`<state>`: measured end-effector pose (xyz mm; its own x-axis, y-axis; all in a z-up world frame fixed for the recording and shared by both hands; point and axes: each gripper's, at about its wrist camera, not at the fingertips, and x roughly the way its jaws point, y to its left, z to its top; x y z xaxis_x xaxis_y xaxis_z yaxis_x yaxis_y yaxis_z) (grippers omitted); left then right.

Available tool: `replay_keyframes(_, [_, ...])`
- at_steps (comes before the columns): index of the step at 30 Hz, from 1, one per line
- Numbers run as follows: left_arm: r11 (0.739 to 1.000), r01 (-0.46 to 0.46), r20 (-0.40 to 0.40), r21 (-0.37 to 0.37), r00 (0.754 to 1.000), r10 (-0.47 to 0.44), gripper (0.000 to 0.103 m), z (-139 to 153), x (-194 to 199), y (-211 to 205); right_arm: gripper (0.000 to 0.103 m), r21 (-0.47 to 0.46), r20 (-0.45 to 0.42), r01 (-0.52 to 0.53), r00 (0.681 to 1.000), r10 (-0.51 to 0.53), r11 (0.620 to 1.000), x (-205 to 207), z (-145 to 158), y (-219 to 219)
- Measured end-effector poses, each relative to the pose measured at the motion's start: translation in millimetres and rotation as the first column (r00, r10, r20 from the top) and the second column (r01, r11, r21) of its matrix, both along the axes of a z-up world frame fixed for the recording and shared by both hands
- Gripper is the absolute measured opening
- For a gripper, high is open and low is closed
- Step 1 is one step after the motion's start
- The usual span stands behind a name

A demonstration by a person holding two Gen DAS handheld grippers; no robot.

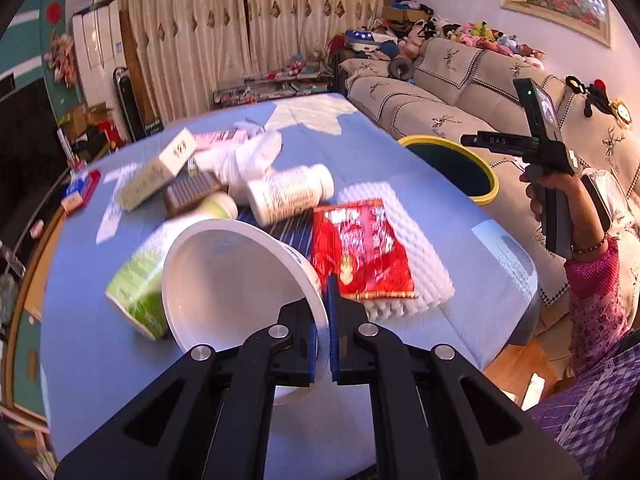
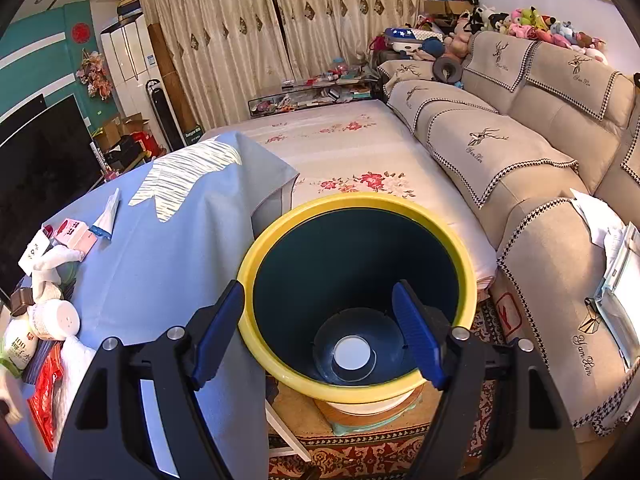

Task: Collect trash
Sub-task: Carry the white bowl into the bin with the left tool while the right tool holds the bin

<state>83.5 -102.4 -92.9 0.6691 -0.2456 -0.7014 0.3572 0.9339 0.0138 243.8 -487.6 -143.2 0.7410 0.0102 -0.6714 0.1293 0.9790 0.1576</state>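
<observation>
1. The left hand-held gripper (image 1: 325,320) is clamped on the rim of a white bowl (image 1: 224,280), one pad inside the rim and one outside; the bowl is tipped on its side, mouth toward the camera, and looks lifted just off the bench (image 1: 460,328), though I cannot tell for sure
2. Just beyond the bowl lie a green carton (image 1: 140,292) on its left and a red wrapper (image 1: 360,248) on white foam (image 1: 424,280) on its right
3. Farther back sits the rest of the trash: a white bottle (image 1: 290,194), a brown block (image 1: 192,192), a pale box (image 1: 160,168) and crumpled tissue (image 1: 252,156), all crowded together and touching
4. The right hand-held gripper (image 2: 320,336) hangs over the bin (image 2: 360,208) with its fingers wide apart and nothing between them; a small white disc (image 2: 354,352) lies on the bin's floor
5. The bin stands beside the bench's right edge, well apart from the pile
6. Judged step: the bowl is picked up and is due for the bin
7. The next move calls for carrying the bowl rightward over the wrapper without dragging it, centring it above the yellow rim, then releasing; the right gripper should clear the opening first
</observation>
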Motion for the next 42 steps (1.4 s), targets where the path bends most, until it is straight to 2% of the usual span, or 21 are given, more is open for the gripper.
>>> replay_keyframes(5, [0.999,0.039,0.06,0.013,0.997,-0.039,0.005,26,18,-13,0.072,-0.008,0.016,0.029,0.999,-0.029,1.0,-9,1,-10])
replay_keyframes(13, [0.985,0.173,0.127,-0.004,0.977,-0.171,0.005,57,75,-76,0.072,-0.014,0.009,0.118,0.993,-0.118,0.993,-30,-9,-46])
replay_keyframes(19, [0.951,0.307,0.098,-0.04,0.948,-0.302,0.005,66,126,-148,0.072,0.009,-0.011,0.174,0.985,-0.174,0.985,-41,-19,-73])
replay_keyframes(25, [0.905,0.42,0.026,-0.066,0.907,-0.419,0.005,52,166,-225,0.072,0.016,-0.02,0.197,0.98,-0.196,0.98,-46,-23,-87])
replay_keyframes(29, [0.89,0.453,-0.034,-0.048,0.89,-0.455,0.005,33,191,-270,0.072,0.023,-0.023,0.211,0.977,-0.211,0.977,-51,-27,-93])
replay_keyframes(34, [0.887,0.461,-0.096,-0.03,0.882,-0.462,0.006,6,219,-312,0.073,0.033,-0.039,0.233,0.972,-0.232,0.972,-56,-31,-100])
replay_keyframes(37, [0.893,0.449,-0.137,-0.03,0.883,-0.449,0.008,-9,233,-325,0.074,0.037,-0.046,0.243,0.969,-0.241,0.969,-60,-34,-104])
replay_keyframes(39, [0.9,0.435,-0.158,-0.024,0.888,-0.433,0.014,-19,244,-333,0.075,0.038,-0.051,0.248,0.968,-0.246,0.968,-63,-35,-106])
replay_keyframes(41, [0.906,0.423,-0.166,-0.021,0.892,-0.42,0.025,-24,251,-337,0.075,0.041,-0.054,0.252,0.967,-0.25,0.967,-64,-36,-107])
replay_keyframes(42, [0.908,0.419,-0.166,-0.02,0.894,-0.416,0.026,-25,253,-336,0.075,0.043,-0.056,0.253,0.967,-0.25,0.967,-65,-36,-107])
